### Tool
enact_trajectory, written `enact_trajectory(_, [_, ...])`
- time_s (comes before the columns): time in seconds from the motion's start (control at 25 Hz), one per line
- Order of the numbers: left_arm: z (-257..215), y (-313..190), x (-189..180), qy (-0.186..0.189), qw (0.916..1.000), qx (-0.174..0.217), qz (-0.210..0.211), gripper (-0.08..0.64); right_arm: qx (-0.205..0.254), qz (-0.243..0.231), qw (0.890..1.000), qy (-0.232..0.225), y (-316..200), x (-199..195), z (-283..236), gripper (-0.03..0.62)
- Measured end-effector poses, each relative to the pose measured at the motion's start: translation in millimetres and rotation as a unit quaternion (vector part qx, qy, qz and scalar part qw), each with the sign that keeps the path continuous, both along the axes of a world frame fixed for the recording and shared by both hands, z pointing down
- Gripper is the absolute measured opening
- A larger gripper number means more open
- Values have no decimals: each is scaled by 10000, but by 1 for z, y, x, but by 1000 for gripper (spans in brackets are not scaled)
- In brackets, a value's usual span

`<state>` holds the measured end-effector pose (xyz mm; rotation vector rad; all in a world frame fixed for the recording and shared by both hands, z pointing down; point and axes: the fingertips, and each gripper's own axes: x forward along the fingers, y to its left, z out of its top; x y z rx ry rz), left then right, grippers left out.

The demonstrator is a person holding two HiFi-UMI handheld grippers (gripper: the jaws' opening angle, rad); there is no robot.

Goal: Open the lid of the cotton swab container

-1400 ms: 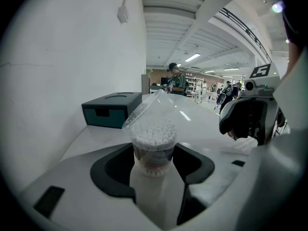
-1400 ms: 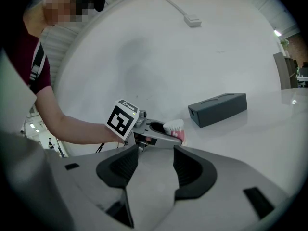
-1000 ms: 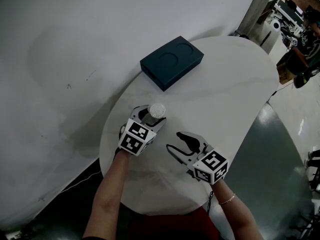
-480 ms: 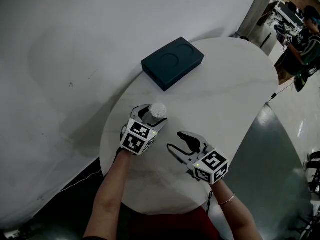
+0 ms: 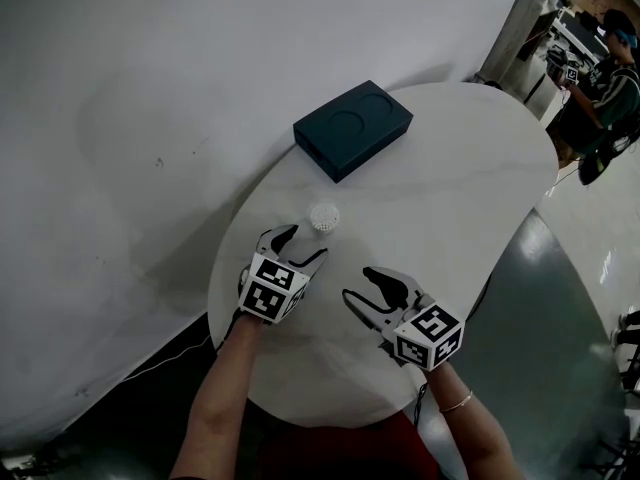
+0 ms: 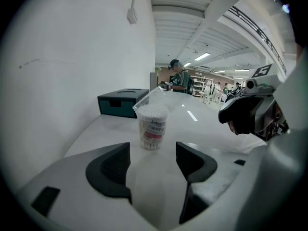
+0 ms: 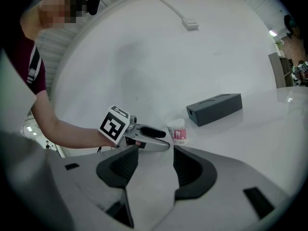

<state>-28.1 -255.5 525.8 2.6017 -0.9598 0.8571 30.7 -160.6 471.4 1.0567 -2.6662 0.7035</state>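
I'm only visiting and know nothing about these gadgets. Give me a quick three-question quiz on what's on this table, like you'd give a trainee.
1. Which thing stands just ahead of the left gripper? A) a mug B) the swab container C) a bowl
2. True or false: the right gripper is clamped on the swab container.
3. Fill in: the swab container stands ___ on the table (upright or tipped).

Key:
1. B. The left gripper's jaws are opening, with nothing between them.
2. False. Its jaws are apart and empty.
3. upright
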Motion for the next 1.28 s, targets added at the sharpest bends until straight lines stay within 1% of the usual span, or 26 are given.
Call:
enact_trajectory(0.2, [-5, 19, -13, -1, 9999, 29, -138, 298, 47, 40, 10000, 7, 9, -2, -4, 241])
enact_trajectory(0.36, [-14, 34, -18, 74, 9997, 77, -236, 294, 80, 106, 9999, 14, 18, -1, -7, 241])
enact_trajectory(0.76, [-38, 68, -31, 272, 9980, 283, -504, 225, 204, 262, 9994, -13, 41, -4, -18, 241])
enact_trajectory(1.0, [-49, 84, -37, 390, 9962, 387, -675, 162, 244, 413, 9988, -41, 51, -2, -25, 241])
enact_trajectory(1.08, [-53, 89, -38, 454, 9955, 400, -731, 154, 261, 469, 9985, -51, 53, -3, -27, 241])
enact_trajectory(1.28, [-64, 103, -40, 682, 9927, 436, -900, 98, 317, 639, 9974, -100, 61, -1, -34, 238])
